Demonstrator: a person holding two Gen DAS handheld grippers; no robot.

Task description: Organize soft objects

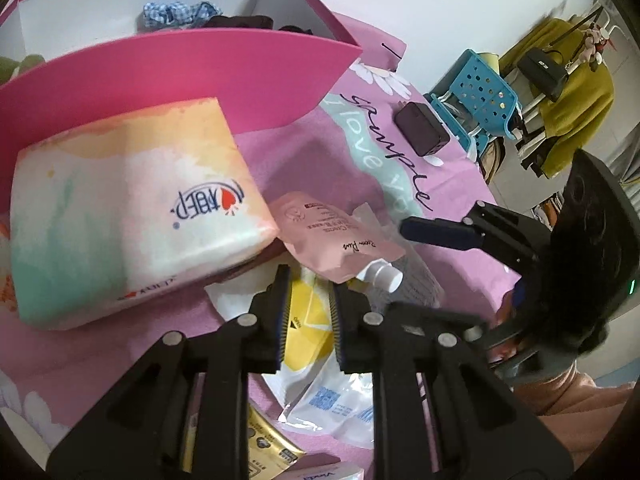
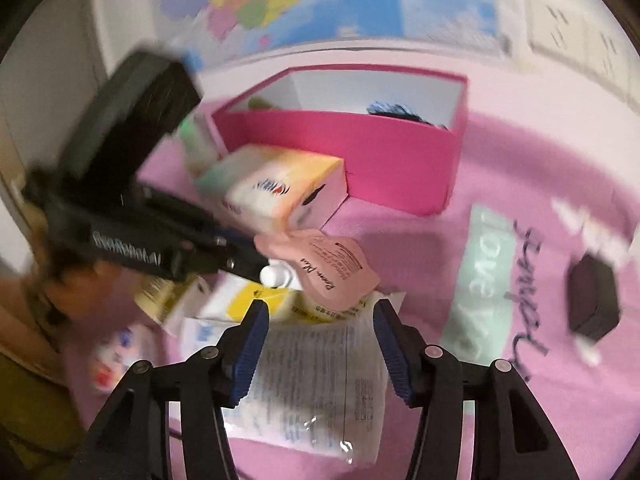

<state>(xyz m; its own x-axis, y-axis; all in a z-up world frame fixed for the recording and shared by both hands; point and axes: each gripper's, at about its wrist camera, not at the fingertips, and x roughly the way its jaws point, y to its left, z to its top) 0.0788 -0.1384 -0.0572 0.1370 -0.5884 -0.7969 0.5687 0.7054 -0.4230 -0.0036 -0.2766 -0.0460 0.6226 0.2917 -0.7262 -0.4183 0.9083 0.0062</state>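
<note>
Nearest the left hand-held gripper [image 1: 308, 312], its jaws are pressed in on the yellow-and-white pouch [image 1: 308, 320] at the top of a small heap on the bed [image 1: 100, 352]; the grip looks made, the lift not yet. Under and beside that pouch lie a clear bag [image 1: 336, 404] with blue print, a gold packet [image 1: 264, 444] and a pink spout pouch [image 1: 340, 240] with a white cap, all overlapping.

The right hand-held gripper [image 2: 320, 340] stands spread above a printed clear bag [image 2: 316, 384]; nothing is caught between its pads, and it pinches nothing.

A step further back, the tissue pack [image 1: 128, 208] sits on the bed, leaning against the near wall of the pink box [image 1: 180, 72], outside it.

Inside the box, at its far side, a blue checked cloth [image 1: 176, 14] and something dark are already stowed, so sorting has begun.

Most is left, by my reckoning: the whole heap and the tissue pack remain out on the bed. A black charger [image 1: 420, 128] lies well apart toward the bed's far edge.
</note>
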